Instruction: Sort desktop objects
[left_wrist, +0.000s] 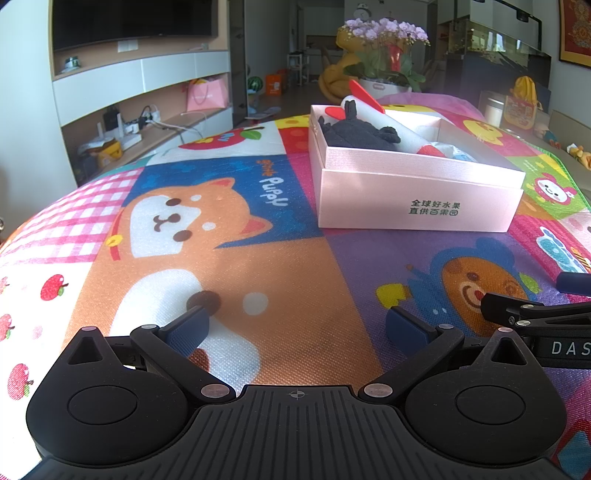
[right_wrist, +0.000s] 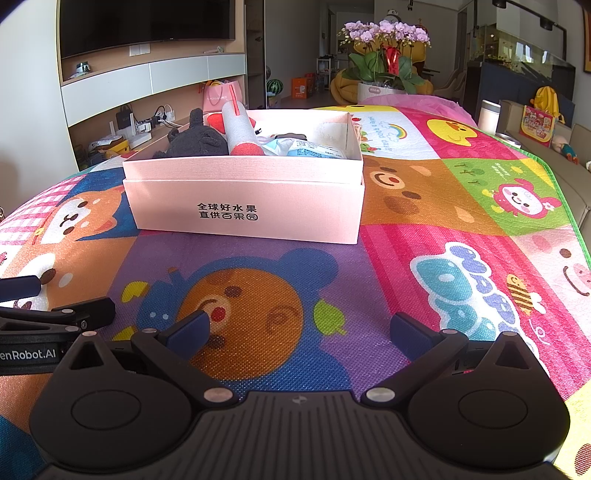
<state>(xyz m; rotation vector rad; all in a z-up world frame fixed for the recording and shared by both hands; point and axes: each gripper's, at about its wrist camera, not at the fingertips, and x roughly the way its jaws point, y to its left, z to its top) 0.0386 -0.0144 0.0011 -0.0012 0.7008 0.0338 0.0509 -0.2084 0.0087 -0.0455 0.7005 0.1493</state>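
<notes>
Desktop objects: all sitting inside the pink box (right_wrist: 243, 199), nothing loose on the mat that I can see
Left gripper (left_wrist: 295, 328): fingers spread wide, nothing between them, hovering low over the orange puppy patch of the play mat (left_wrist: 258, 258)
Right gripper (right_wrist: 301, 328): same deal, spread wide and empty, low over the purple square with the round bear face
Side by side: each gripper's arm pokes into the edge of the other's view, so they're close together, left one just beside the right
Fingertips: blue pads (left_wrist: 188, 328) on both, not touching anything
Pink box: open-topped, black Chinese lettering on the front wall, sits on the mat ahead of both grippers, well apart from them
In the box, left end: dark grey fuzzy plush (right_wrist: 195, 142) with little ears sticking up
In the box, middle: white foam-looking roll (right_wrist: 240, 129) with red ends, leaning against the plush and tilted up over the rim
In the box, right end: light blue packet (right_wrist: 306, 149) plus some white stuff, can't tell what exactly
Table: fully covered by the cartoon mat
Background: pot of purple orchids (right_wrist: 388, 37) past the far edge, TV unit off to the left
</notes>
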